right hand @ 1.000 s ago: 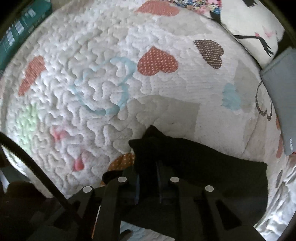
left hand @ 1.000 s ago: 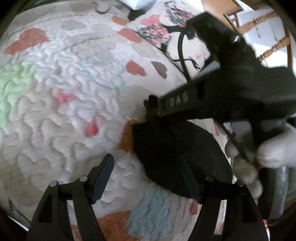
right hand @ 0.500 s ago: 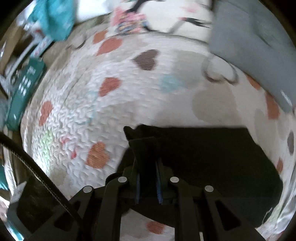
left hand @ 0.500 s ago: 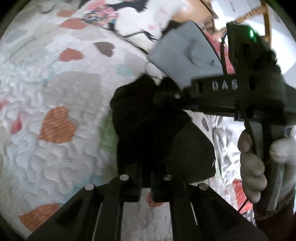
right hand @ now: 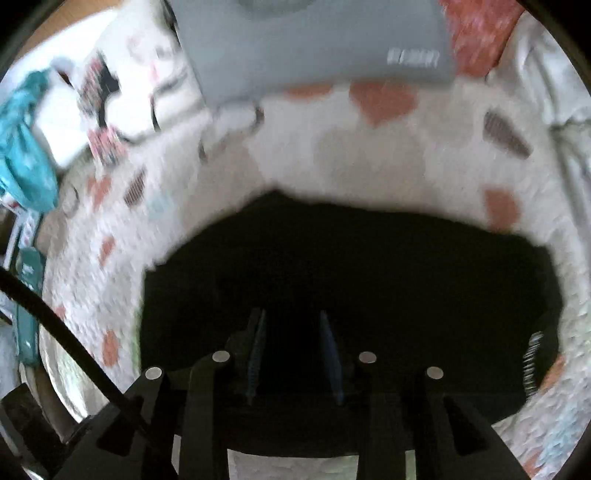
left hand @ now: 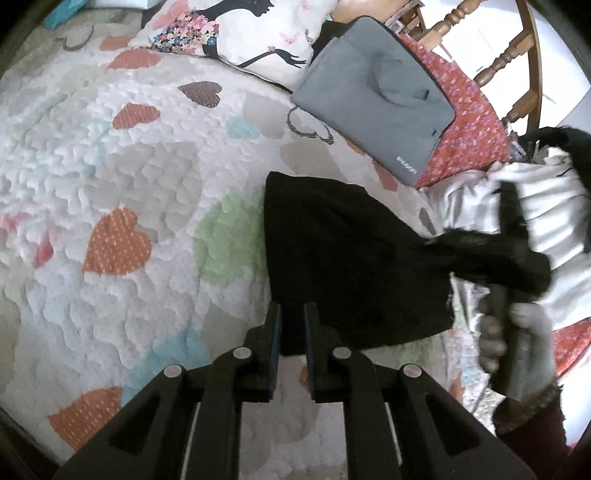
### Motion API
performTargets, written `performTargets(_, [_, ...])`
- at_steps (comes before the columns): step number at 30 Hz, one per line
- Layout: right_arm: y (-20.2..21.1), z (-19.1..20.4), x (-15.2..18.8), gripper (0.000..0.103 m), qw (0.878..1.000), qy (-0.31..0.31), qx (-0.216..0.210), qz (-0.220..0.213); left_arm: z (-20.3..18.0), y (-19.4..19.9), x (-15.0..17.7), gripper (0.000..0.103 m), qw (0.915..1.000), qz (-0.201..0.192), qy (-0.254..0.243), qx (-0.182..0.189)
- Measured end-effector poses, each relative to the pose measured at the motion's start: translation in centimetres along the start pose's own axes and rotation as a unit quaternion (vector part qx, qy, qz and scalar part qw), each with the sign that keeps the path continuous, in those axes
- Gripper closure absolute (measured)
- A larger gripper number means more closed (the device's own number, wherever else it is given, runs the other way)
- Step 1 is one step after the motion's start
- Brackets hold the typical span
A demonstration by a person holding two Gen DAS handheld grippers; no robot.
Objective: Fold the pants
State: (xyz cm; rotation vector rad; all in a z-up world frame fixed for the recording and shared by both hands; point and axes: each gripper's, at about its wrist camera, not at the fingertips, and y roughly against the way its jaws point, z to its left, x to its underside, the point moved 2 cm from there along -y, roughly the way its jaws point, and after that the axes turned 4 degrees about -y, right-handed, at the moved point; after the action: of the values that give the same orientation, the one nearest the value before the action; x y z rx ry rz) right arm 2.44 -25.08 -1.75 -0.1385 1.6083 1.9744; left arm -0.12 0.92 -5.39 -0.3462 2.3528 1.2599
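Note:
The black pants (left hand: pixel 343 258) lie folded in a compact dark shape on the heart-patterned quilt (left hand: pixel 110 166). In the left wrist view my left gripper (left hand: pixel 291 317) has a narrow gap between its fingers, at the near edge of the pants, with no cloth between them. My right gripper (left hand: pixel 495 254) shows at the right, held by a gloved hand, over the pants' right side. In the blurred right wrist view the pants (right hand: pixel 369 266) fill the middle, and my right gripper (right hand: pixel 291 325) is open above them with nothing in it.
A grey folded item (left hand: pixel 376 107) lies beyond the pants beside a printed pillow (left hand: pixel 243 33). A red floral cloth (left hand: pixel 469 122) and a wooden chair (left hand: pixel 509 59) are at the far right. Teal fabric (right hand: pixel 22 147) lies at the left edge.
Both grippers were shut on the pants' edge half a second ago and have let go. The pants now lie flat in a folded shape, and both grippers have drawn back.

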Motion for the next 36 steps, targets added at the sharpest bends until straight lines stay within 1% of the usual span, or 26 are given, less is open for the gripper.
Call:
performTargets(1, [0.8, 0.3, 0.0, 0.070, 1.000, -0.001, -0.023, -0.007, -0.2, -0.5, -0.3, 0.093, 1.0000, 0.003, -0.003, -0.002])
performTargets(2, [1.2, 0.8, 0.1, 0.070, 0.998, -0.001, -0.055, -0.002, -0.5, -0.8, -0.2, 0.093, 1.0000, 0.006, -0.006, -0.001])
performTargets(3, [1.3, 1.4, 0.3, 0.070, 0.996, -0.002, -0.094, 0.010, -1.1, -1.3, -0.2, 0.093, 0.9999, 0.011, -0.012, 0.000])
performTargets(4, [1.0, 2.2, 0.5, 0.070, 0.992, -0.002, -0.124, 0.023, -1.6, -1.9, -0.2, 0.093, 0.9997, 0.015, -0.020, 0.000])
performTargets(6, [-0.6, 3.1, 1.1, 0.070, 0.987, -0.008, -0.152, 0.049, -2.5, -3.4, -0.1, 0.090, 0.9991, 0.028, -0.031, -0.004])
performTargets(7, [-1.6, 3.3, 1.4, 0.070, 0.986, -0.015, -0.154, 0.061, -2.6, -4.4, 0.1, 0.090, 0.9986, 0.039, -0.033, -0.011])
performTargets(8, [-3.1, 3.2, 1.8, 0.070, 0.986, -0.024, -0.147, 0.077, -2.4, -5.0, 0.4, 0.090, 0.9981, 0.047, -0.033, -0.020])
performTargets(9, [-4.5, 2.9, 2.3, 0.071, 0.988, -0.029, -0.127, 0.087, -2.3, -5.7, 0.6, 0.090, 0.9977, 0.052, -0.034, -0.029])
performTargets(10, [-5.4, 2.5, 2.8, 0.080, 0.989, -0.029, -0.113, 0.086, -2.3, -5.7, 0.7, 0.090, 0.9977, 0.049, -0.038, -0.028])
performTargets(12, [-5.6, 2.1, 3.3, 0.083, 0.990, -0.024, -0.119, 0.064, -2.5, -5.4, 0.5, 0.090, 0.9965, 0.056, -0.054, -0.029])
performTargets(13, [-5.0, 1.8, 3.4, 0.083, 0.989, -0.032, -0.131, 0.057, -2.7, -5.0, 0.3, 0.090, 0.9959, 0.061, -0.059, -0.030])
performTargets(14, [-4.1, 1.4, 3.4, 0.083, 0.989, -0.039, -0.134, 0.048, -2.9, -4.5, 0.0, 0.090, 0.9955, 0.063, -0.064, -0.030])
performTargets(15, [-2.9, 0.7, 3.5, 0.080, 0.990, -0.041, -0.130, 0.031, -3.3, -3.5, -0.6, 0.090, 0.9951, 0.058, -0.074, -0.030])
performTargets(16, [-0.6, -0.3, 3.6, 0.079, 0.993, -0.039, -0.114, -0.006, -3.8, -2.8, -1.1, 0.088, 0.9946, 0.051, -0.085, -0.029])
performTargets(18, [2.7, -2.7, 4.1, 0.073, 0.992, -0.048, -0.109, -0.044, -5.5, -1.6, -2.4, 0.076, 0.9925, 0.040, -0.114, -0.022])
performTargets(19, [4.2, -4.3, 4.4, 0.071, 0.990, -0.061, -0.112, -0.058, -6.4, -1.4, -2.9, 0.067, 0.9912, 0.040, -0.125, -0.016])
performTargets(20, [5.8, -6.4, 4.8, 0.070, 0.988, -0.080, -0.112, -0.070, -7.7, -1.4, -3.6, 0.062, 0.9890, 0.040, -0.142, -0.007])
performTargets(21, [7.2, -9.0, 5.5, 0.069, 0.986, -0.105, -0.104, -0.082, -9.0, -1.6, -4.1, 0.059, 0.9868, 0.041, -0.157, 0.000])
performTargets(23, [8.8, -13.5, 6.7, 0.067, 0.981, -0.150, -0.086, -0.091, -11.7, -3.0, -5.0, 0.056, 0.9812, 0.052, -0.185, 0.012])
performTargets(25, [9.2, -17.0, 7.9, 0.064, 0.971, -0.204, -0.084, -0.093, -15.6, -5.5, -5.8, 0.056, 0.9727, 0.072, -0.219, 0.025])
performTargets(27, [8.7, -19.9, 9.0, 0.063, 0.957, -0.260, -0.091, -0.092, -19.1, -8.0, -6.3, 0.055, 0.9622, 0.088, -0.255, 0.034])
performTargets(28, [8.4, -20.7, 9.3, 0.063, 0.952, -0.279, -0.090, -0.091, -21.2, -9.7, -6.6, 0.054, 0.9559, 0.098, -0.275, 0.034])
performTargets(31, [6.3, -22.3, 10.0, 0.063, 0.936, -0.334, -0.080, -0.083, -25.7, -14.6, -7.1, 0.054, 0.9431, 0.136, -0.301, 0.036])
performTargets(33, [5.1, -22.4, 9.9, 0.063, 0.931, -0.346, -0.088, -0.076, -27.7, -17.3, -7.2, 0.054, 0.9379, 0.152, -0.310, 0.033])
performTargets(35, [4.3, -22.4, 9.7, 0.062, 0.924, -0.356, -0.106, -0.090, -29.3, -19.9, -7.1, 0.054, 0.9310, 0.174, -0.319, 0.039])
performTargets(36, [4.2, -22.4, 9.7, 0.062, 0.923, -0.355, -0.114, -0.097, -30.2, -21.6, -6.8, 0.054, 0.9261, 0.188, -0.324, 0.044])
